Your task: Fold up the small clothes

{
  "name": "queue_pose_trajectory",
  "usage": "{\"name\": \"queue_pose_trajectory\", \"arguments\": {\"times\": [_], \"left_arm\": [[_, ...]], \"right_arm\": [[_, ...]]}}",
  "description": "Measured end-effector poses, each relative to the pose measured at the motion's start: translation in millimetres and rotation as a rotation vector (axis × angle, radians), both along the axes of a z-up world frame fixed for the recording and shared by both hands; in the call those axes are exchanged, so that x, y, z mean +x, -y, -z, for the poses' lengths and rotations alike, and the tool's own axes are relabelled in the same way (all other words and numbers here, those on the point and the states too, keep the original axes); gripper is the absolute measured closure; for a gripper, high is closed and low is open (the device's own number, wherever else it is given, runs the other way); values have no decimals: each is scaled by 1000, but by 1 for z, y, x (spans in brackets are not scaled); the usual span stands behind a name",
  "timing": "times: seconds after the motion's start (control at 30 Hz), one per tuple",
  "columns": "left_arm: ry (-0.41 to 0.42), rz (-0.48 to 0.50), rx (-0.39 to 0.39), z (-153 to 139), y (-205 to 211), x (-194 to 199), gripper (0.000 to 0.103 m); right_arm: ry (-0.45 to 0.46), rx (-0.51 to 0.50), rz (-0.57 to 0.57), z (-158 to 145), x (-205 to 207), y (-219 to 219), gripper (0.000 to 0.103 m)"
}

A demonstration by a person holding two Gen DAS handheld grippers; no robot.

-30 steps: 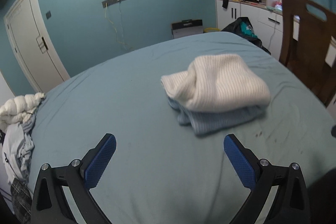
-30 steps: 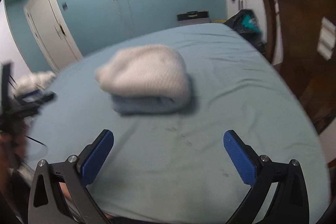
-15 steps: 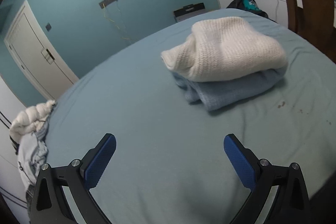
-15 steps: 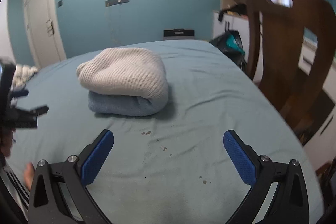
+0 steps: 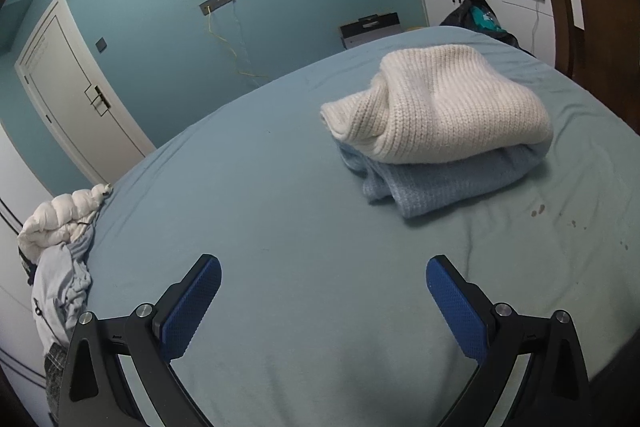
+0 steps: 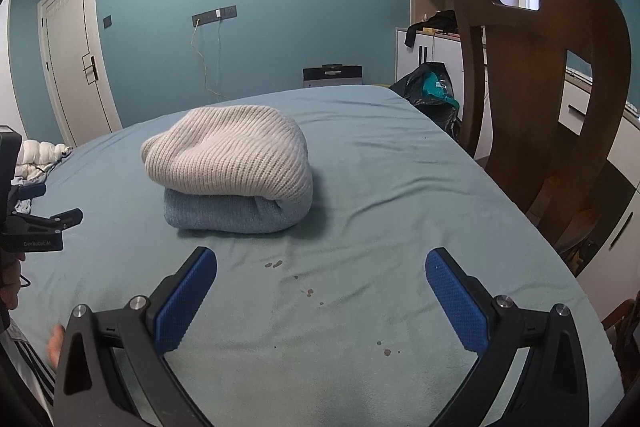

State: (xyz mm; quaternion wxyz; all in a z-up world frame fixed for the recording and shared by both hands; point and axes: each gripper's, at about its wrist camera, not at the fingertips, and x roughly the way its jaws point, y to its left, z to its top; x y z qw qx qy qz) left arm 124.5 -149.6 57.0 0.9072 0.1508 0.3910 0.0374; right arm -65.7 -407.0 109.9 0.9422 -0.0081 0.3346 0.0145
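While the left wrist view takes in a heap of unfolded clothes (image 5: 60, 251) at the bed's far left edge, the right wrist view shows only a sliver of it and adds the left gripper (image 6: 38, 211), cut off by the frame. Both views show the cream sweater (image 5: 440, 107) folded atop the blue sweater (image 5: 444, 183) mid-bed (image 5: 260, 187). Each gripper, left (image 5: 323, 293) and right (image 6: 321, 289), has its fingers spread wide, holding nothing. Small dark spots on the sheet are hard to identify.

"GenRobot.AI" on the left gripper (image 6: 40, 223) body (small white lettering, faint)
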Motion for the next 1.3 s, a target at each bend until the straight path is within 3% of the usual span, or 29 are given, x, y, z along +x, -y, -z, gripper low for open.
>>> {"name": "queue_pose_trajectory", "arguments": {"times": [0.6,1.3], "left_arm": [[-7,12,22,5,5,-1,0],[-13,33,-8,2,5,-1,0]], "right_arm": [[-17,19,5,0,-1,1,1],[-50,2,-8,1,3,5,1]]}}
